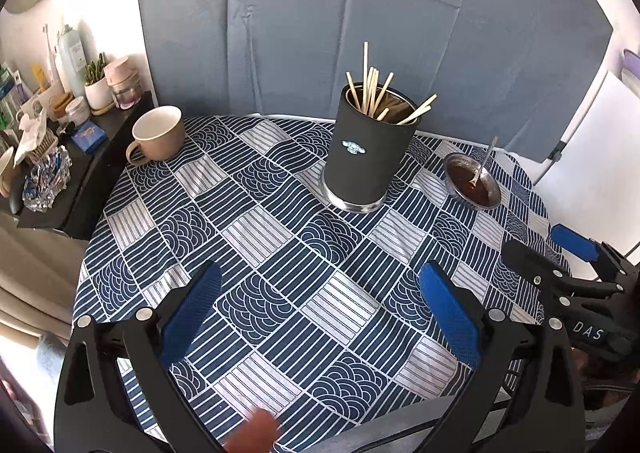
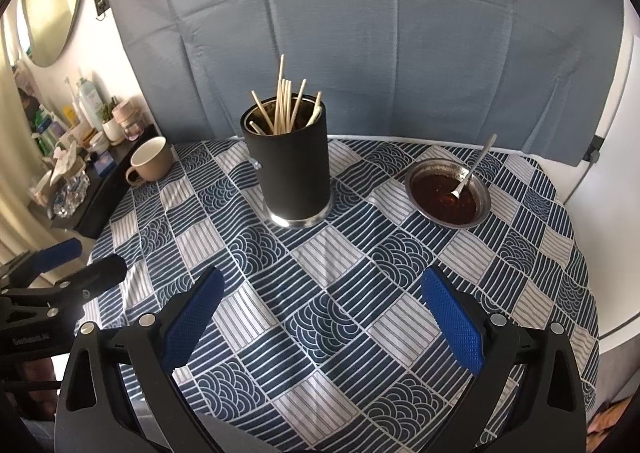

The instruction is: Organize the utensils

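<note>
A black cylindrical holder [image 1: 366,155] [image 2: 294,169] full of wooden chopsticks [image 1: 374,93] [image 2: 286,103] stands upright at the far middle of the table. A metal spoon [image 1: 482,165] [image 2: 472,169] rests in a small steel bowl of dark sauce [image 1: 472,183] [image 2: 446,195] to its right. My left gripper [image 1: 320,293] is open and empty over the near table. My right gripper [image 2: 322,293] is open and empty too; it shows at the right edge of the left wrist view [image 1: 560,249].
A beige mug [image 1: 158,135] [image 2: 150,159] sits at the table's far left. A dark shelf [image 1: 92,169] crowded with bottles and jars stands left of the table. A blue-grey cloth [image 2: 360,33] hangs behind. The tablecloth [image 1: 280,253] is blue and white.
</note>
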A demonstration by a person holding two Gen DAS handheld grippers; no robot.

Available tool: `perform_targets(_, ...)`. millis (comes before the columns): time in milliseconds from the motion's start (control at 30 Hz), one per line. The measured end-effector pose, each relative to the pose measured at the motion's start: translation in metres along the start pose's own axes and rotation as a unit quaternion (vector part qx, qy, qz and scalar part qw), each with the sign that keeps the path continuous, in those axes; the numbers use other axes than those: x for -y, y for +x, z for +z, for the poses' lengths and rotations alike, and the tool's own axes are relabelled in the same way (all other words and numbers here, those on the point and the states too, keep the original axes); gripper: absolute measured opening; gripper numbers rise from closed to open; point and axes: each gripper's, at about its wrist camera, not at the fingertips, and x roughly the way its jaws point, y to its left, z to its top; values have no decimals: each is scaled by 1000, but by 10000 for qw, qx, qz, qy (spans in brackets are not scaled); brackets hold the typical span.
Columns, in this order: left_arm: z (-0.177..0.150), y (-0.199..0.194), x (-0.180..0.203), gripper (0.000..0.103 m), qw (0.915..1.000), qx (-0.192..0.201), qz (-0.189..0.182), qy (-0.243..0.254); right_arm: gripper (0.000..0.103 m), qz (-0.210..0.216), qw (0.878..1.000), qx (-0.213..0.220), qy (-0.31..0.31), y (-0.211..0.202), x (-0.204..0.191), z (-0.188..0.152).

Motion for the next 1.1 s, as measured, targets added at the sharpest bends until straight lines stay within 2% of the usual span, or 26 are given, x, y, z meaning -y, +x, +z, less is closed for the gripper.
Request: perform_targets(1100, -1, 1, 3, 97, 9999, -54, 40, 109, 95, 26, 10000, -29, -4, 1, 1, 0)
